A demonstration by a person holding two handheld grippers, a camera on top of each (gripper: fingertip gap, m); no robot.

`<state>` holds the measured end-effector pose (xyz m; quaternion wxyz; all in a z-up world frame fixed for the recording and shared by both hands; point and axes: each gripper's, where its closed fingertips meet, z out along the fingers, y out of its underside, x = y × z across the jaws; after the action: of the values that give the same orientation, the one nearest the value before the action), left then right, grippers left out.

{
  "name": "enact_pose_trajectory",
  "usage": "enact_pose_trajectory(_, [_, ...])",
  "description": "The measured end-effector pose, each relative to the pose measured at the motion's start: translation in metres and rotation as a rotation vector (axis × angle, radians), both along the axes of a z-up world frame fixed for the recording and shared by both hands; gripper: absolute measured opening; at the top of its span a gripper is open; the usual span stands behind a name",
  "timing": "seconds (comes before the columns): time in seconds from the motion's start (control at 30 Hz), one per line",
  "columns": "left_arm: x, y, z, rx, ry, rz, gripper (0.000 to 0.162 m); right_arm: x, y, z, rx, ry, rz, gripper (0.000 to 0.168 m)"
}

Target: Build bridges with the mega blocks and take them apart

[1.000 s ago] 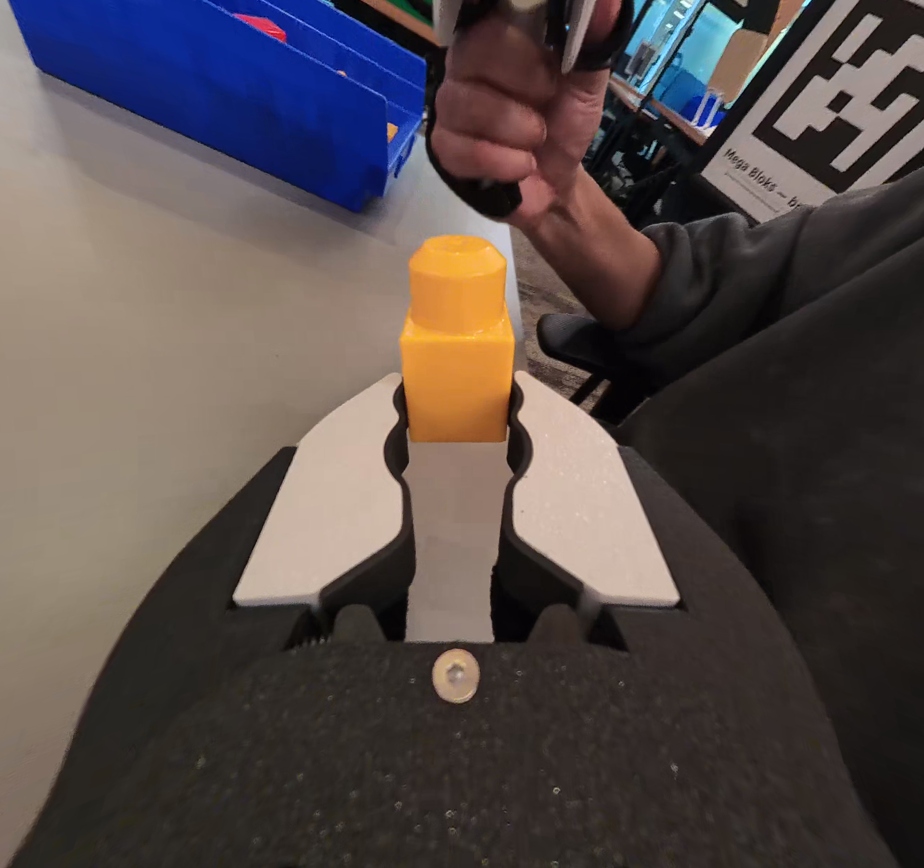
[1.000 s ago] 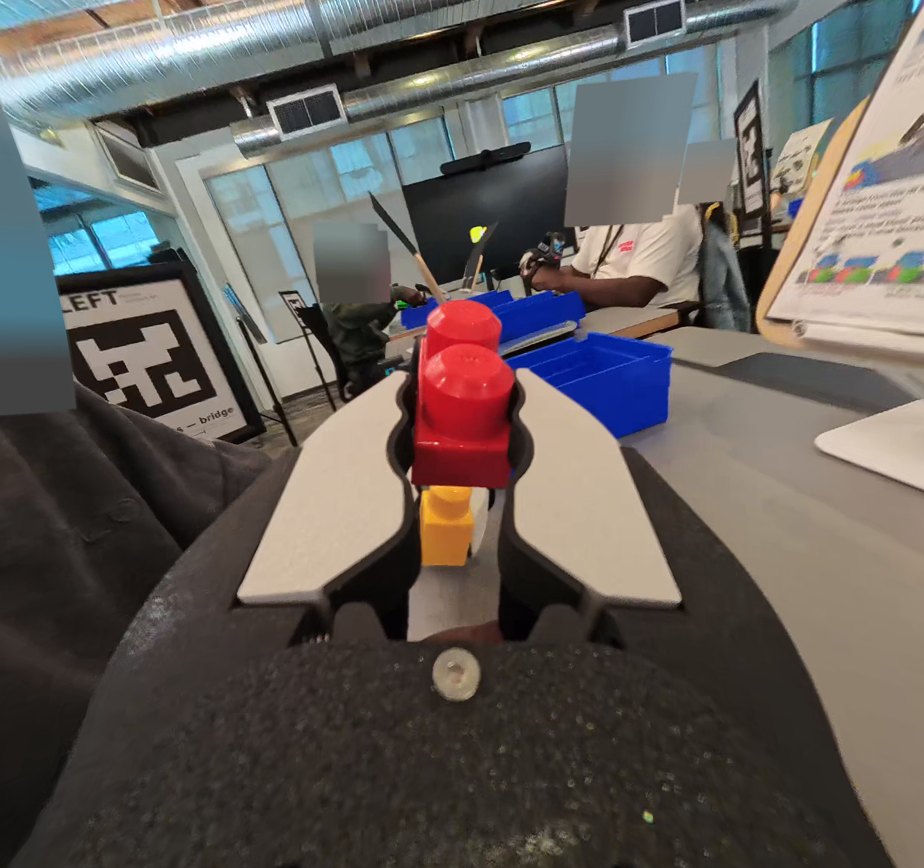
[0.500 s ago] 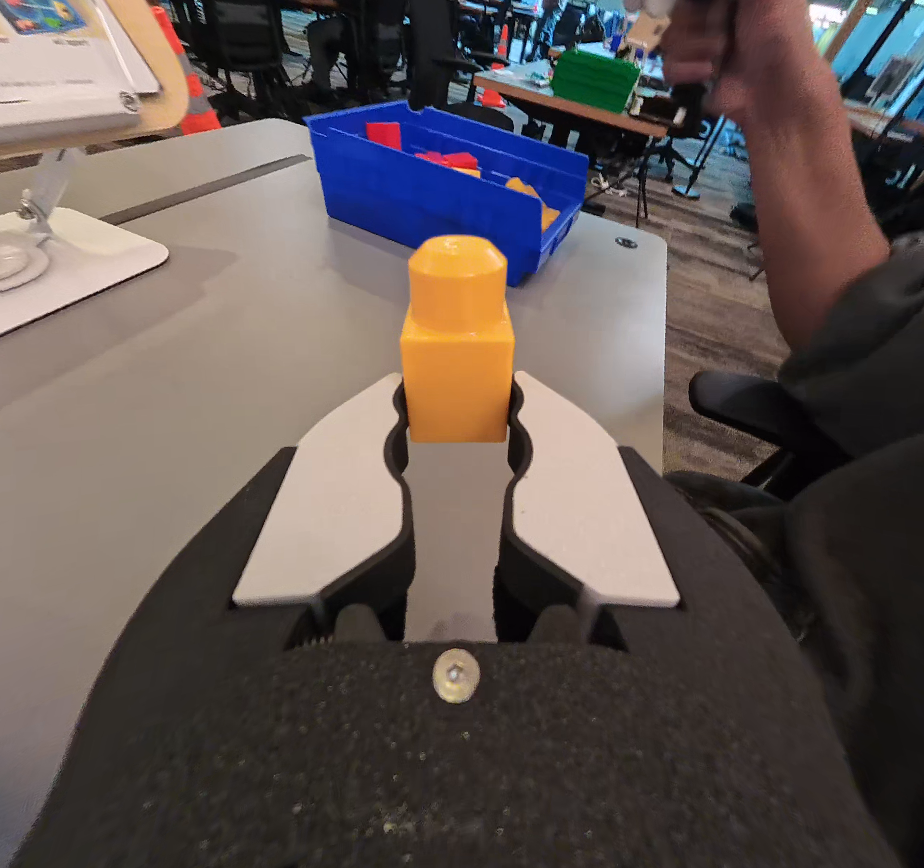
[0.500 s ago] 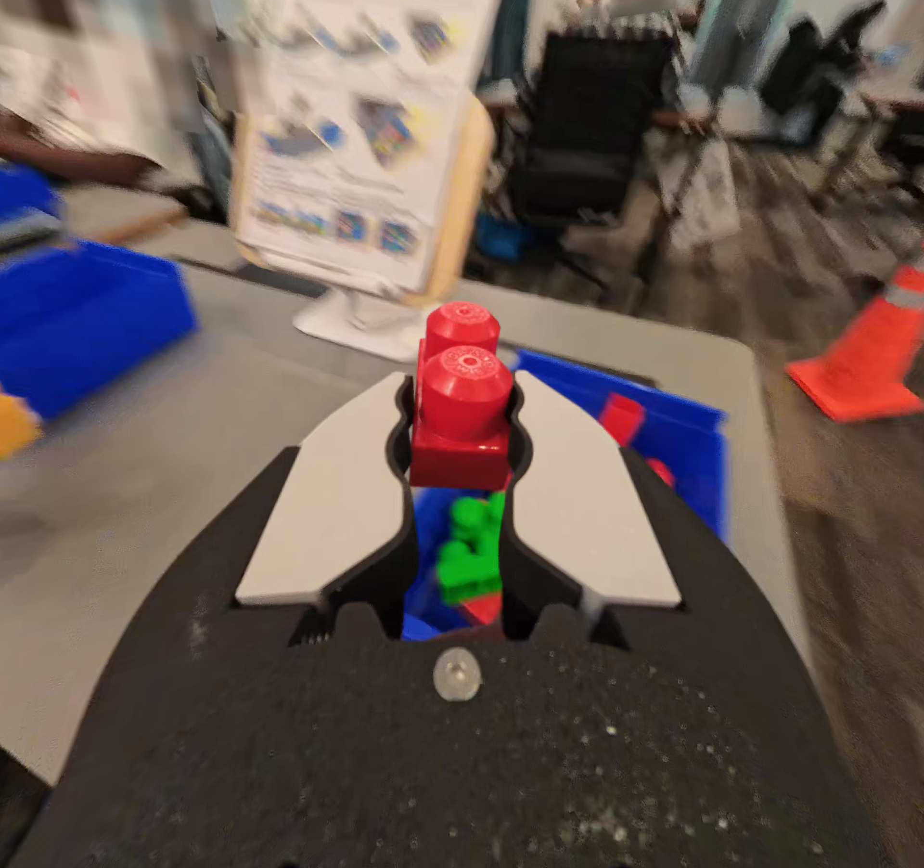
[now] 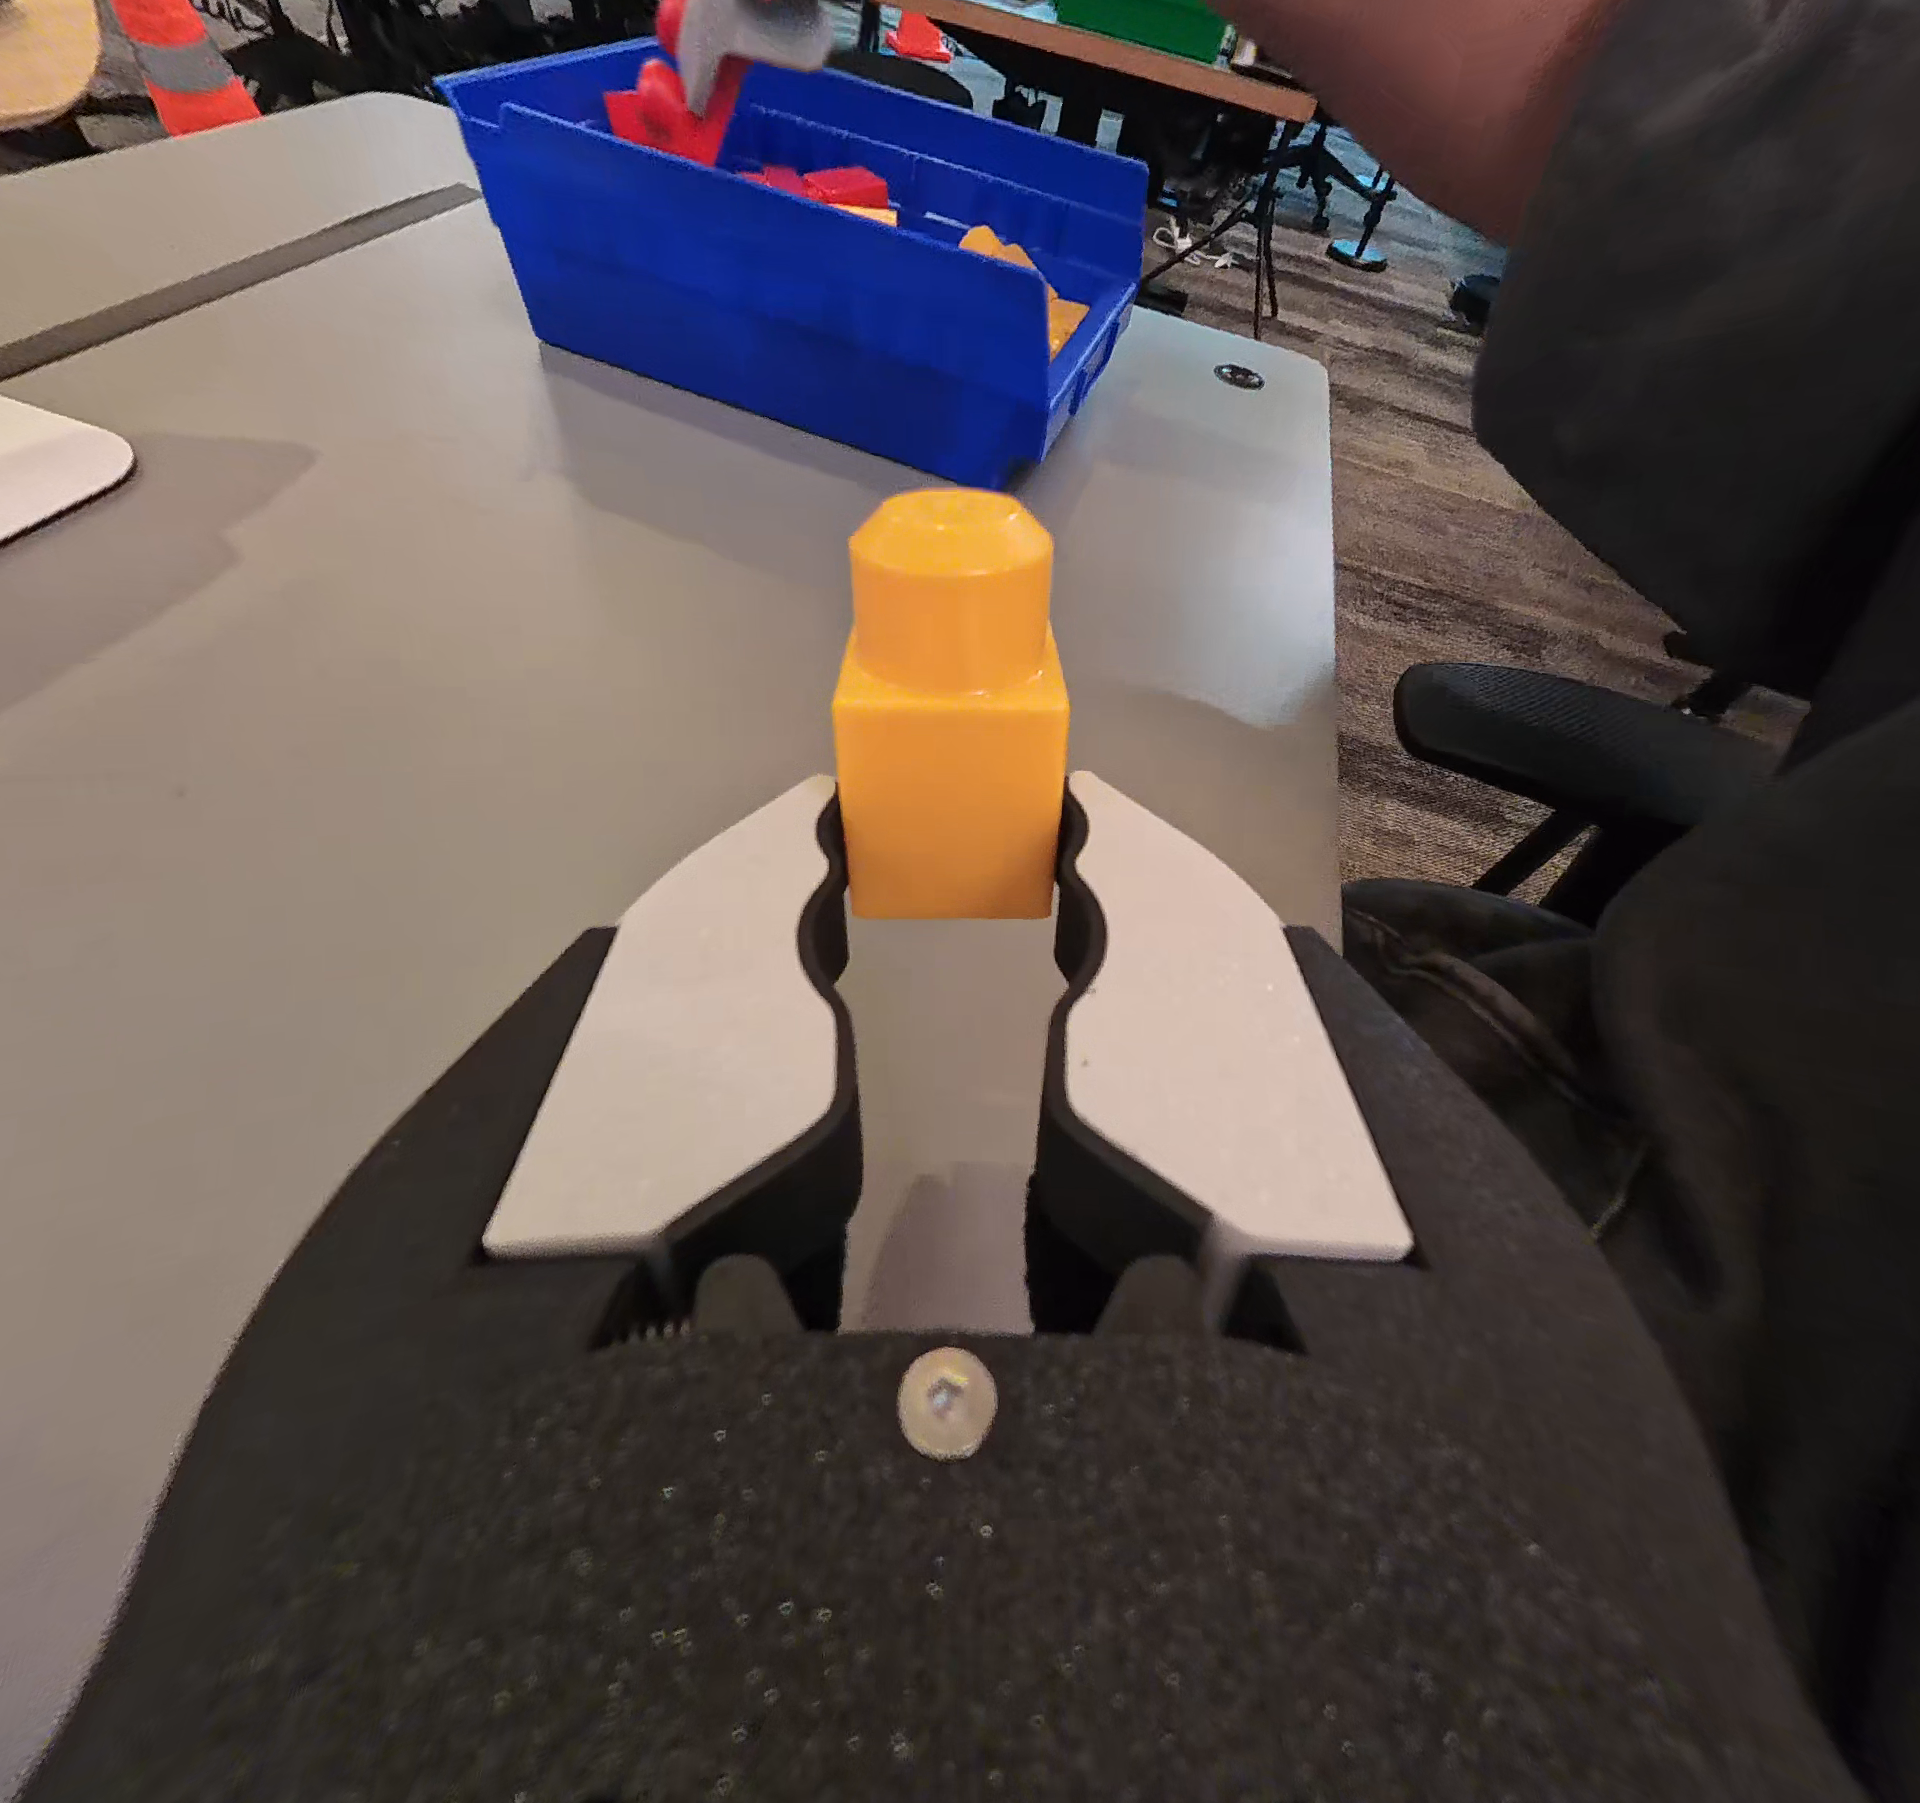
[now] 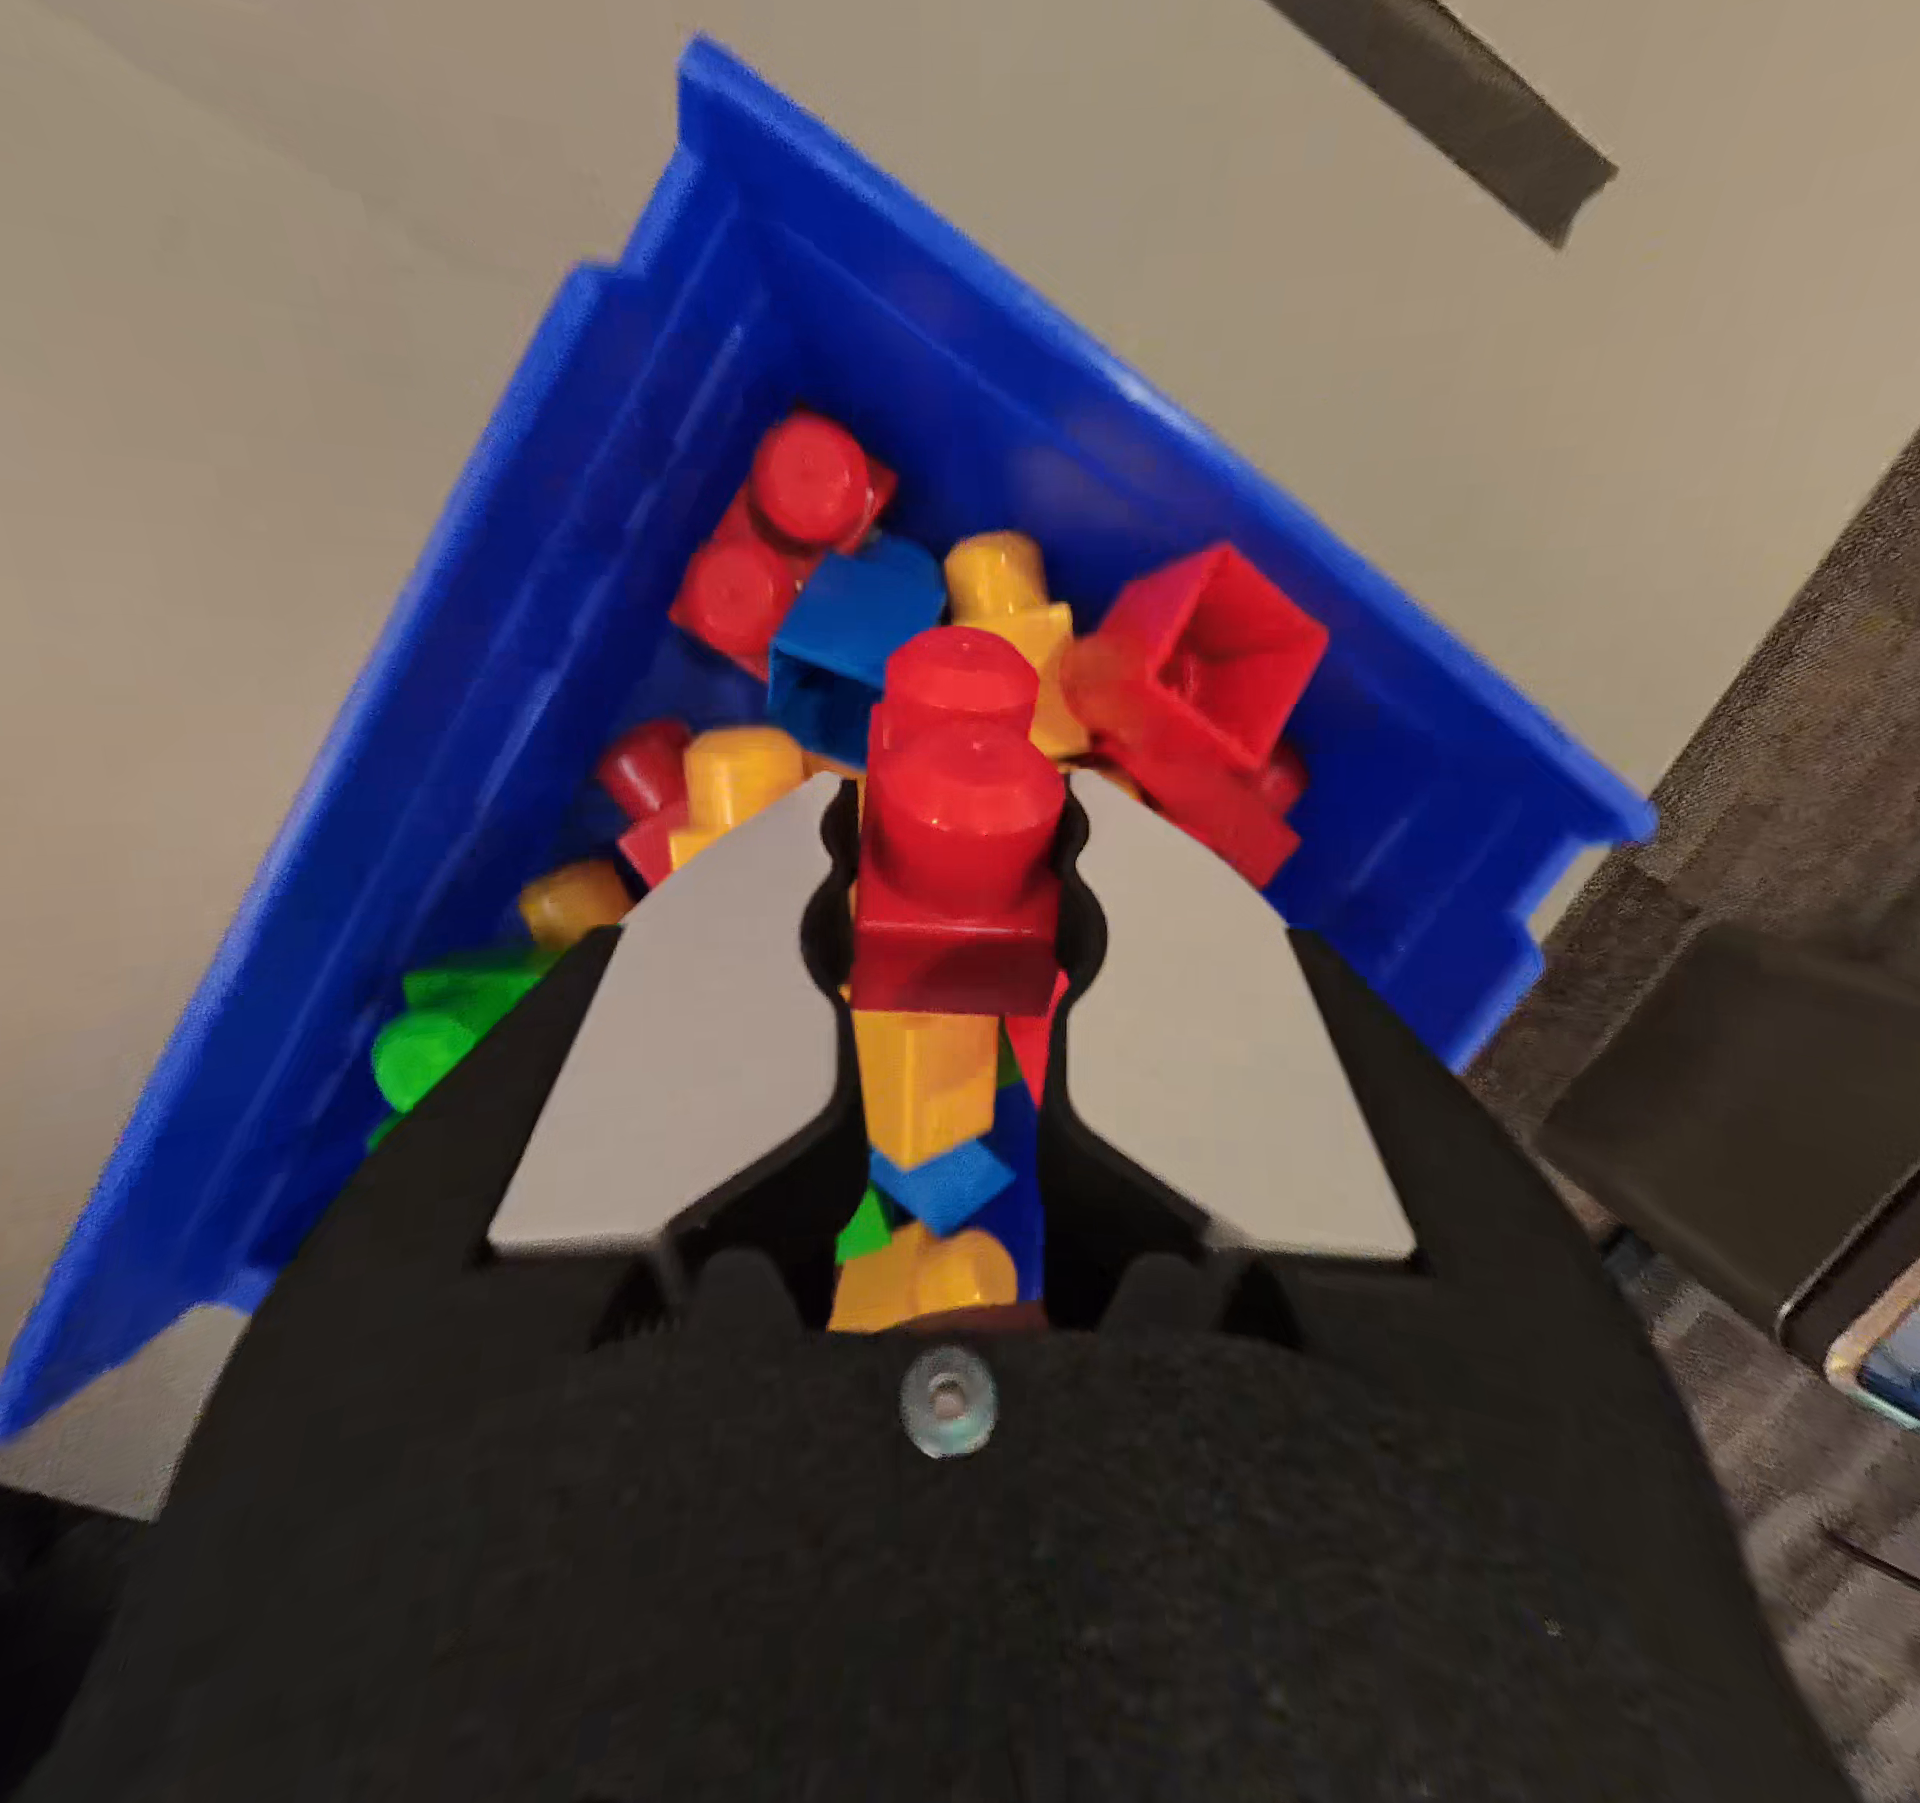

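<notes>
My left gripper (image 5: 951,818) is shut on a yellow one-stud block (image 5: 951,714) and holds it upright above the grey table (image 5: 364,714). My right gripper (image 6: 956,860) is shut on a red two-stud block (image 6: 961,839) and points down over the blue bin (image 6: 582,610), which holds several red, yellow, blue and green blocks. In the left wrist view the right gripper (image 5: 727,39) shows far off with the red block (image 5: 675,106) over the same blue bin (image 5: 810,299).
A white stand base (image 5: 52,475) sits at the table's left edge. A dark strip (image 6: 1382,60) runs across the table. The table's right edge (image 5: 1330,610) drops to the floor, with a black chair armrest (image 5: 1558,735) and my dark sleeve (image 5: 1714,299) beside it.
My right gripper has swung with the red block from mid-air to point down over the blue bin. My left gripper still holds the yellow block and has turned to face the table and bin.
</notes>
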<state>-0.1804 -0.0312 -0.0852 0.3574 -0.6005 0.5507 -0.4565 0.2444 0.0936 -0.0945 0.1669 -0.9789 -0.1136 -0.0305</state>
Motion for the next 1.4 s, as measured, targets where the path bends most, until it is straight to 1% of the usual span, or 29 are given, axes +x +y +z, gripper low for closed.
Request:
enact_pose_trajectory(0.1, [-0.001,0.002,-0.004,-0.012,0.008,0.002,0.036,-0.008,0.025,-0.011,-0.067,-0.049,-0.001,0.035])
enact_pose_trajectory(0.17, [-0.001,0.003,-0.006,-0.017,0.017,0.005,0.036,-0.004,0.037,-0.021,-0.12,-0.126,-0.014,0.039])
enact_pose_trajectory(0.23, [-0.002,0.004,-0.008,-0.018,0.027,0.004,0.036,-0.003,0.046,-0.023,-0.132,-0.189,-0.019,0.061])
enact_pose_trajectory(0.27, [-0.003,0.004,-0.008,-0.015,0.027,0.005,0.036,-0.007,0.049,-0.02,-0.122,-0.185,-0.017,0.066])
enact_pose_trajectory(0.33, [-0.005,0.003,-0.008,-0.009,0.028,0.003,0.036,-0.013,0.051,0.0,-0.052,-0.193,-0.008,0.068])
enact_pose_trajectory(0.4, [-0.008,0.004,-0.008,-0.005,0.025,0.008,0.036,-0.023,0.044,0.033,0.068,-0.231,0.002,0.069])
enact_pose_trajectory(0.43, [-0.009,0.004,-0.007,-0.006,0.024,0.012,0.036,-0.035,0.038,0.052,0.158,-0.23,0.013,0.068])
enact_pose_trajectory(0.5, [-0.011,0.008,-0.009,-0.013,0.03,0.033,0.036,-0.08,0.016,0.084,0.34,-0.161,0.075,0.066])
enact_pose_trajectory(0.53, [-0.012,0.01,-0.009,-0.02,0.034,0.042,0.036,-0.111,0.0,0.093,0.428,-0.095,0.129,0.066])
enact_pose_trajectory(0.57, [-0.012,0.011,-0.01,-0.028,0.034,0.048,0.036,-0.143,-0.018,0.096,0.497,-0.008,0.169,0.065])
enact_pose_trajectory(0.63, [-0.012,0.011,-0.01,-0.045,0.036,0.051,0.036,-0.218,-0.061,0.084,0.57,0.246,0.271,0.065])
enact_pose_trajectory(0.7, [-0.012,0.012,-0.012,-0.053,0.054,0.06,0.036,-0.286,-0.104,0.063,0.617,0.512,0.339,0.061])
enact_pose_trajectory(0.73, [-0.012,0.013,-0.014,-0.055,0.066,0.069,0.036,-0.311,-0.12,0.048,0.634,0.612,0.341,0.06])
enact_pose_trajectory(0.8, [-0.011,0.012,-0.018,-0.056,0.089,0.076,0.036,-0.34,-0.141,0.016,0.664,0.705,0.29,0.057])
enact_pose_trajectory(0.87, [-0.009,0.011,-0.019,-0.051,0.1,0.079,0.036,-0.356,-0.161,-0.009,0.618,0.67,0.331,0.057])
enact_pose_trajectory(0.9, [-0.007,0.01,-0.019,-0.049,0.105,0.076,0.036,-0.355,-0.167,-0.013,0.632,0.634,0.33,0.055])
enact_pose_trajectory(0.97, [-0.004,0.008,-0.023,-0.047,0.135,0.072,0.036,-0.355,-0.175,-0.014,0.681,0.622,0.313,0.047])
enact_pose_trajectory(1.0, [-0.004,0.013,-0.028,-0.039,0.189,0.089,0.036,-0.354,-0.177,-0.017,0.669,0.62,0.307,0.047])
enact_pose_trajectory(1.07, [-0.005,0.03,-0.042,-0.018,0.384,0.134,0.036,-0.35,-0.178,-0.019,0.662,0.596,0.294,0.048])
enact_pose_trajectory(1.13, [-0.003,0.052,-0.047,-0.01,0.562,0.176,0.036,-0.347,-0.175,-0.019,0.665,0.598,0.283,0.047])
enact_pose_trajectory(1.2, [0.006,0.07,-0.051,-0.012,0.701,0.167,0.036,-0.349,-0.175,-0.021,0.64,0.635,0.284,0.048])
enact_pose_trajectory(1.3, [0.018,0.092,-0.064,-0.036,0.886,0.163,0.036,-0.351,-0.18,-0.029,0.605,0.652,0.286,0.048])
enact_pose_trajectory(1.4, [0.03,0.1,-0.079,-0.043,0.983,0.161,0.036,-0.347,-0.183,-0.034,0.587,0.599,0.296,0.047])
